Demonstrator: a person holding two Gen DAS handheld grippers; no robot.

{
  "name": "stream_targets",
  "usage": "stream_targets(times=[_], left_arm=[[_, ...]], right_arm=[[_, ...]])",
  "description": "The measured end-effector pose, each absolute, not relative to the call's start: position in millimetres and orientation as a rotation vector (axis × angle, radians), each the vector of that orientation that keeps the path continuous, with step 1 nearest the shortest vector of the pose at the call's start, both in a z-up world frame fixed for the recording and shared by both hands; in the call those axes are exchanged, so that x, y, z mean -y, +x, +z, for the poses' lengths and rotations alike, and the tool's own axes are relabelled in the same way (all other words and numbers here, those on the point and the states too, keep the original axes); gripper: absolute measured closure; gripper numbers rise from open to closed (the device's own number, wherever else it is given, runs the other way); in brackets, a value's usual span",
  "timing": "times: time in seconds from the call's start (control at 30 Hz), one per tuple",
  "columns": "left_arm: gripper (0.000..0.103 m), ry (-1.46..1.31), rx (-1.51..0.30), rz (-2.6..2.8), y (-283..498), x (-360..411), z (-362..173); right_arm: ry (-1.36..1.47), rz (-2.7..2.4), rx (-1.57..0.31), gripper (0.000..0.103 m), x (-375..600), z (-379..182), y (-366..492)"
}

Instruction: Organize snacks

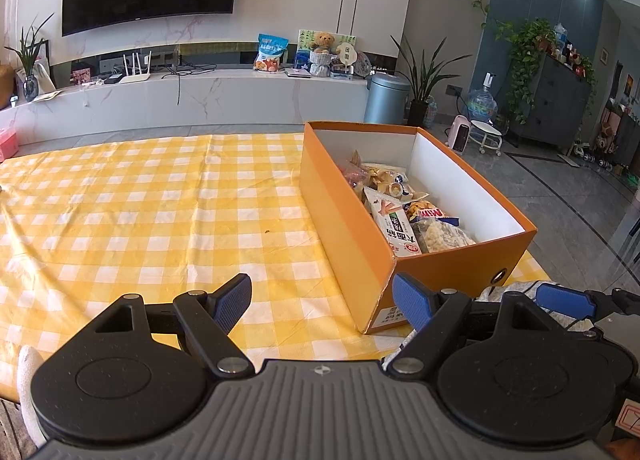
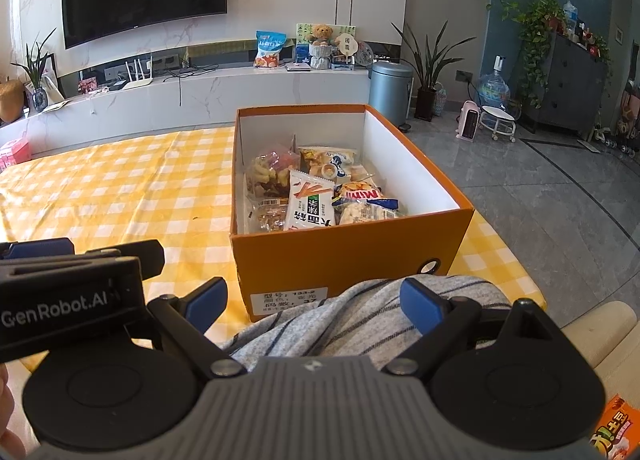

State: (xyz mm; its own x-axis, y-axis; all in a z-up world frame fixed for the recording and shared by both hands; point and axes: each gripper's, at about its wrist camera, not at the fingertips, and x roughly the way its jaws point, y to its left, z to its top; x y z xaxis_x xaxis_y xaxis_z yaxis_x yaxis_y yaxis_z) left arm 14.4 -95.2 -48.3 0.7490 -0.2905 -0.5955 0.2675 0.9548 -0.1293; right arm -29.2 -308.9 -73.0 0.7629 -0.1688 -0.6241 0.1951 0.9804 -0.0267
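Note:
An orange cardboard box [image 1: 348, 228] with a white inside stands on the yellow checked tablecloth [image 1: 140, 212]; it also shows in the right wrist view [image 2: 348, 252]. Several snack packets lie in it, among them a white packet with green print [image 1: 394, 226] [image 2: 310, 204] and a blue Mimi bag [image 2: 362, 196]. My left gripper [image 1: 322, 302] is open and empty, near the box's front left corner. My right gripper [image 2: 314, 300] is open and empty, just in front of the box, above grey striped fabric [image 2: 340, 320]. The left gripper's body [image 2: 72, 292] shows at the left of the right wrist view.
An orange snack packet [image 2: 612, 432] lies at the lower right corner. Beyond the table are a marble TV bench [image 1: 192, 96], a grey bin [image 1: 386, 98], plants and a dark cabinet [image 1: 560, 100]. A pink box [image 2: 14, 154] sits at the far left.

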Motion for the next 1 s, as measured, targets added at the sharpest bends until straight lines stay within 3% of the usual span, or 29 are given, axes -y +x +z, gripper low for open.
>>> stream_targets(times=[1.0], left_arm=[[0.008, -0.023, -0.671, -0.314, 20.2, 88.3, -52.2]], right_arm=[[0.007, -0.180, -0.670, 0.014, 305.7, -74.4, -28.7]])
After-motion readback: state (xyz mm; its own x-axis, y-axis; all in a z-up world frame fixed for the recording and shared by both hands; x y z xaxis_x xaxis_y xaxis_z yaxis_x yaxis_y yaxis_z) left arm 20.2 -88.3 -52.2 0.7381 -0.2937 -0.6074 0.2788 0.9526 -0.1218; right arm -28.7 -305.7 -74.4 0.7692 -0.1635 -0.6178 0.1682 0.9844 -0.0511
